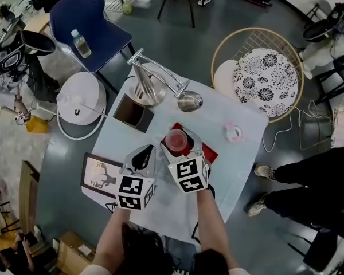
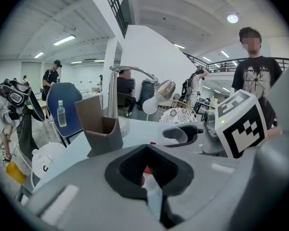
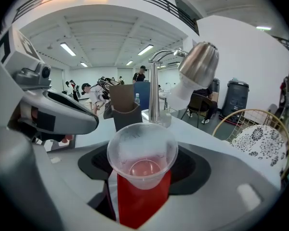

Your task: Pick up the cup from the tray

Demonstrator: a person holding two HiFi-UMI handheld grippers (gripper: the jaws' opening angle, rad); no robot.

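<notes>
A clear plastic cup (image 1: 176, 140) with a pink bottom stands over the red tray (image 1: 211, 152) on the white-covered table. My right gripper (image 1: 181, 146) has its jaws around the cup, one on each side. In the right gripper view the cup (image 3: 142, 155) fills the dark hollow between the jaws, with the red tray (image 3: 135, 203) below it. My left gripper (image 1: 142, 153) hangs just left of the cup with its jaws together and nothing between them. In the left gripper view the left gripper (image 2: 149, 177) points at the table, and the right gripper (image 2: 192, 134) shows at the right.
A steel desk lamp (image 1: 152, 85) and a brown open box (image 1: 132, 112) stand at the table's far side. A small pink object (image 1: 233, 132) lies to the right, a printed card (image 1: 100, 175) at the left edge. A person's legs (image 1: 309, 176) stand close on the right.
</notes>
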